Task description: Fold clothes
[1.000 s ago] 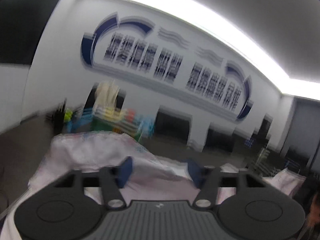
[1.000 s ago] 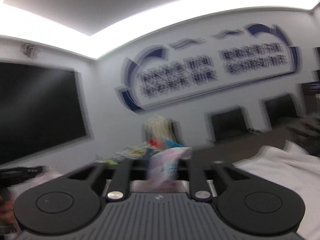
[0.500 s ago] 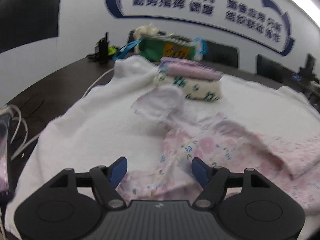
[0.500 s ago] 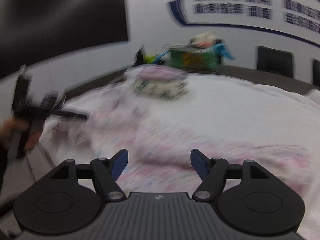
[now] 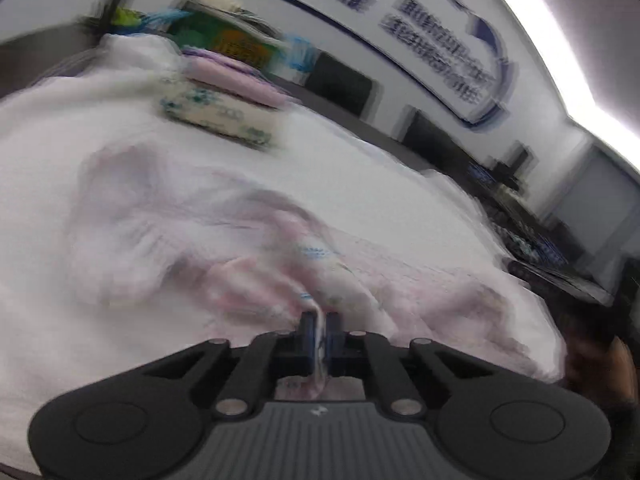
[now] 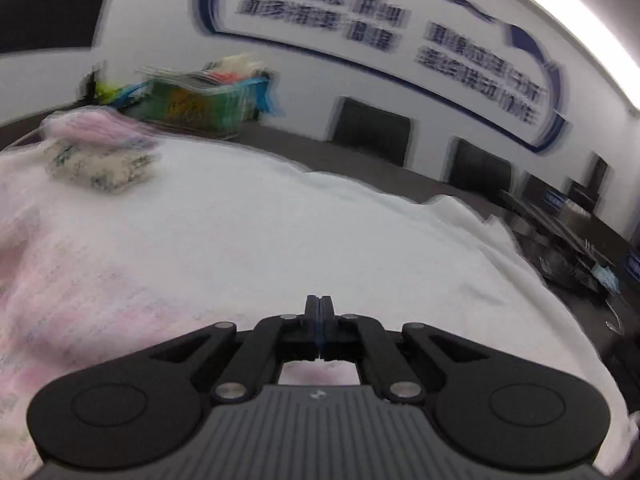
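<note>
2 grippers work low over the white-covered surface (image 6: 320,216). Left gripper (image 5: 319,326): fingers have just closed, pinching a fold of the pink floral garment (image 5: 248,240) at frame centre, probably to lift an edge for folding. Right gripper (image 6: 319,312): fingers have just closed, pressed together, no cloth visible between them; garment at lower left.

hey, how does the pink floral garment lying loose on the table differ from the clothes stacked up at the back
The pink floral garment lies spread out and rumpled on the white cover; the folded stack is compact and tidy. The left gripper pinches a fold of the garment, its jaws having just closed; nothing touches the stack. The garment is near the grippers, the stack farther back. Both rest on the same white cover.
</note>
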